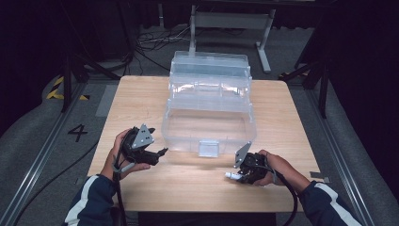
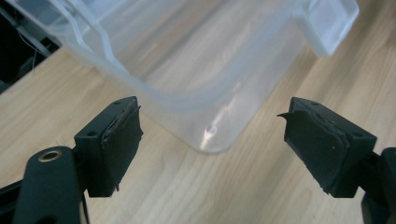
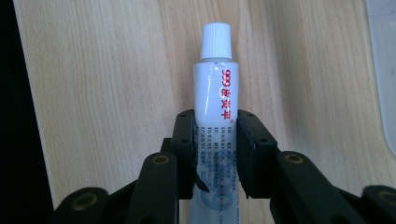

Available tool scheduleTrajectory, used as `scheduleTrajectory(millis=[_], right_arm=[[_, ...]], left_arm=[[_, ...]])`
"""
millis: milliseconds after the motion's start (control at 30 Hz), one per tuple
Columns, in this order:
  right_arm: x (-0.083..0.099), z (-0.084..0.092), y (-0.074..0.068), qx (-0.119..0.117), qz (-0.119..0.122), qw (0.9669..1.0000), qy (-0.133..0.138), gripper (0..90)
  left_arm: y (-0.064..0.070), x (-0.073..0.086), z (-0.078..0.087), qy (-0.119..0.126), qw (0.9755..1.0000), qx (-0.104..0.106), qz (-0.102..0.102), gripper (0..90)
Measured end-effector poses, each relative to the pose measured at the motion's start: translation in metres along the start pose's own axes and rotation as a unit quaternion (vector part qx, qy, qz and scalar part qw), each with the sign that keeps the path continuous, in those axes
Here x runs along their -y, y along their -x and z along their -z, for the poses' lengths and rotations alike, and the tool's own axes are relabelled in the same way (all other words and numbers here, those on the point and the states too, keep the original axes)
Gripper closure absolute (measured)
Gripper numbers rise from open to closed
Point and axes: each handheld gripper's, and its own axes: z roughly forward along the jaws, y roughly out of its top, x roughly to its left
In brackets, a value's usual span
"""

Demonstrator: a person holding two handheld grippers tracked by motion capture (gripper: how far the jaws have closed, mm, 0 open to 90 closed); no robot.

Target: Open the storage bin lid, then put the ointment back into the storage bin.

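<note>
Two tools: right tool (image 3: 215, 140) pinches white capped tube (image 3: 217, 98); left tool (image 2: 212, 140) gapes beside clear plastic box (image 1: 209, 123); tube may slip.

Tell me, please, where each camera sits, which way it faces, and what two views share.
High view: above the person's side, facing forward and down on the table; forearms, both grippers.
Left gripper view: on the left gripper, facing the clear box; open jaws.
Right gripper view: on the right gripper; jaws clamp a white tube.
Shared: box, wooden table.
</note>
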Motion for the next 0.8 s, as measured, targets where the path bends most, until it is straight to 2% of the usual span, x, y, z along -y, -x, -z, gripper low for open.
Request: scheduleTrajectory(millis=[33, 133, 233, 433, 533, 567, 600, 667, 800], right_arm=[[0.001, 0.0, 0.001, -0.001, 0.0, 1.0, 0.0, 70.9], [0.002, 0.001, 0.002, 0.0, -0.003, 1.0, 0.003, 70.9], [0.004, 0.003, 0.004, 0.004, -0.003, 1.0, 0.005, 70.9], [0.008, 0.01, 0.008, 0.009, -0.004, 0.9999, 0.01, 70.9], [0.01, 0.015, 0.009, 0.012, -0.01, 0.9997, 0.016, 70.9], [0.01, 0.017, 0.009, 0.013, -0.011, 0.9997, 0.018, 70.8], [0.01, 0.017, 0.009, 0.013, -0.011, 0.9997, 0.018, 70.8], [0.013, 0.023, 0.01, 0.019, -0.011, 0.9994, 0.027, 70.9], [0.015, 0.029, 0.012, 0.023, -0.012, 0.9992, 0.03, 70.9]], left_arm=[[0.0, 0.005, 0.0, 0.0, 1.0, 0.004, 0.004, 19.2], [0.002, 0.02, -0.004, -0.023, 0.9996, 0.016, 0.008, 19.2], [0.001, 0.033, -0.01, -0.036, 0.9985, 0.033, 0.023, 19.2], [0.001, 0.052, -0.027, -0.074, 0.9947, 0.061, 0.037, 18.7], [0.002, 0.062, -0.034, -0.093, 0.9924, 0.072, 0.035, 18.7], [0.001, 0.066, -0.035, -0.085, 0.9923, 0.077, 0.046, 17.8], [0.001, 0.066, -0.035, -0.085, 0.9923, 0.077, 0.046, 16.7], [-0.003, 0.073, -0.036, -0.068, 0.991, 0.09, 0.072, 16.1], [-0.003, 0.075, -0.036, -0.062, 0.9914, 0.089, 0.074, 14.6]])
